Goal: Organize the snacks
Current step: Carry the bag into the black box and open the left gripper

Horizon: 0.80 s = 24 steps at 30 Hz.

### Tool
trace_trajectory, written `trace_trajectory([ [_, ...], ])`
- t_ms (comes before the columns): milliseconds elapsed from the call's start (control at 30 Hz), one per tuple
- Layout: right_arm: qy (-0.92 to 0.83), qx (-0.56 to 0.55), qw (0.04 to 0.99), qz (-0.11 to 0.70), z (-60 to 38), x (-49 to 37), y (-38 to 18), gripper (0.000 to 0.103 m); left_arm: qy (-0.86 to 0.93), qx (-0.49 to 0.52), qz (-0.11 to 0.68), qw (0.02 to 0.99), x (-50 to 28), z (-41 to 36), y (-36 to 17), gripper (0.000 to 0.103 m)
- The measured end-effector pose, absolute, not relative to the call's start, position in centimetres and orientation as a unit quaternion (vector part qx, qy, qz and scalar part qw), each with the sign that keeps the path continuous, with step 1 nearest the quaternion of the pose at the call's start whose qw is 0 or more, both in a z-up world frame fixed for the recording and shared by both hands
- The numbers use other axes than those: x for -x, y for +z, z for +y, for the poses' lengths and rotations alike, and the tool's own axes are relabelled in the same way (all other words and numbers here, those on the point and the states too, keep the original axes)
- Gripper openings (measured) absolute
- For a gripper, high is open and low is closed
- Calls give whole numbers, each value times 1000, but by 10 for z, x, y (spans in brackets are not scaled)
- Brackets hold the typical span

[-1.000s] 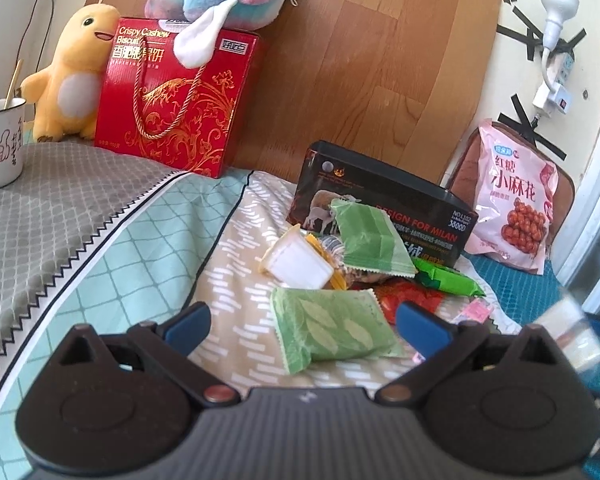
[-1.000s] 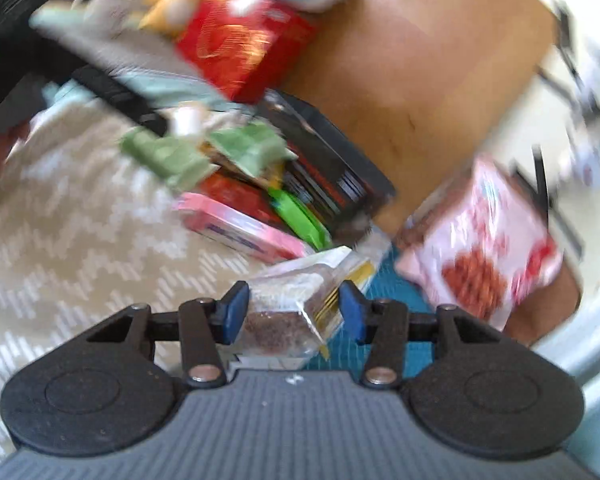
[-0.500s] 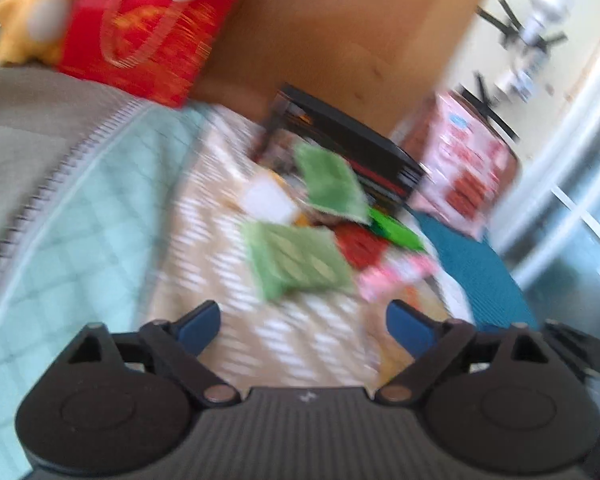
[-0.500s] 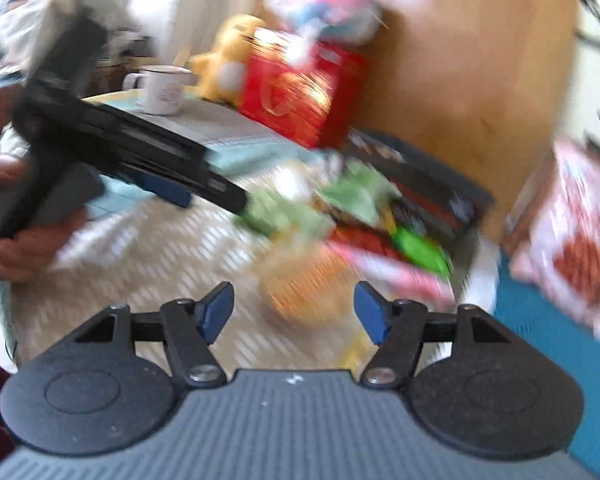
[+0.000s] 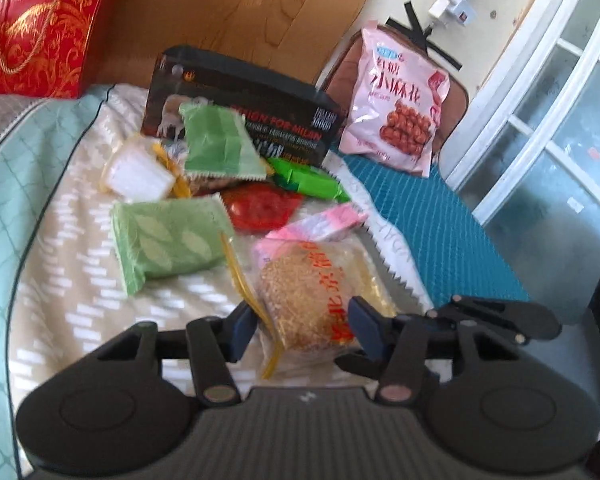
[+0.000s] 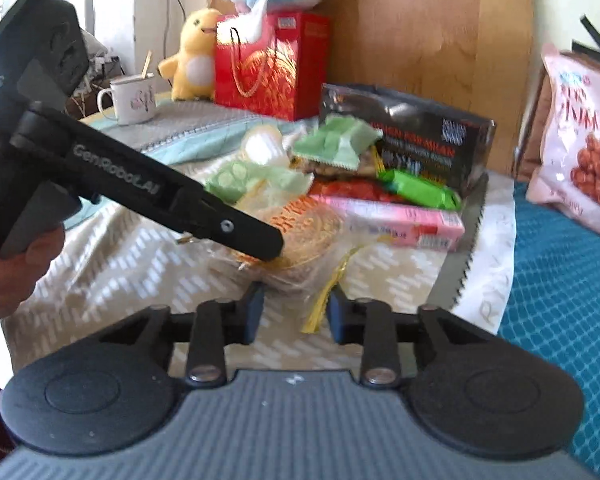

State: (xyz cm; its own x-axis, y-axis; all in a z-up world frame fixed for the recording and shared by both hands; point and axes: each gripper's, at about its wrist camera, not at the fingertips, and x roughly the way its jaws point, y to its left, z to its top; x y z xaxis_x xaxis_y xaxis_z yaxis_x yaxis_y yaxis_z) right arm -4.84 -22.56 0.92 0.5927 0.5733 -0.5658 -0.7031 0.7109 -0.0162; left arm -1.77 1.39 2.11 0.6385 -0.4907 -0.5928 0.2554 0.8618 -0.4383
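Note:
A clear packet of golden-brown snack (image 5: pixel 312 300) lies on the patterned cloth in front of the snack pile. My left gripper (image 5: pixel 304 330) is open with its blue fingers on either side of this packet. In the right wrist view the packet (image 6: pixel 300 236) lies just ahead of my right gripper (image 6: pixel 294 312), whose fingers stand open and hold nothing; the packet's near edge lies between the tips. The left gripper's arm (image 6: pixel 148 200) reaches over the packet. Behind lie green packets (image 5: pixel 168 240), a pink box (image 5: pixel 320 224), a red packet (image 5: pixel 260 208) and a black box (image 5: pixel 240 100).
A pink bag of snacks (image 5: pixel 396 100) leans at the back right on a blue mat (image 5: pixel 440 220). A red gift bag (image 6: pixel 268 64), a yellow plush toy (image 6: pixel 192 52) and a white mug (image 6: pixel 134 98) stand at the back left. A wooden board rises behind.
My right gripper has opened and let go of the clear packet, which now lies on the cloth. My left gripper has swung right and come around it.

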Motion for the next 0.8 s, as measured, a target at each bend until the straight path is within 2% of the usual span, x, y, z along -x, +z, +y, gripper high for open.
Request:
trace_trajectory([
  [200, 365, 101, 902, 209, -229, 48, 35, 32, -213, 139, 316, 914, 6, 14, 64, 51],
  [433, 340, 93, 922, 161, -218, -20, 65, 32, -202, 138, 295, 924, -85, 14, 102, 51],
  [633, 319, 56, 929, 181, -212, -104, 73, 32, -177, 149, 303, 925, -169, 9, 95, 51],
  [733, 294, 60, 934, 194, -210, -133, 63, 34, -153, 141, 322, 923, -192, 10, 80, 51],
  [800, 277, 52, 939, 195, -220, -139, 61, 35, -129, 128, 296, 938, -189, 20, 81, 55],
])
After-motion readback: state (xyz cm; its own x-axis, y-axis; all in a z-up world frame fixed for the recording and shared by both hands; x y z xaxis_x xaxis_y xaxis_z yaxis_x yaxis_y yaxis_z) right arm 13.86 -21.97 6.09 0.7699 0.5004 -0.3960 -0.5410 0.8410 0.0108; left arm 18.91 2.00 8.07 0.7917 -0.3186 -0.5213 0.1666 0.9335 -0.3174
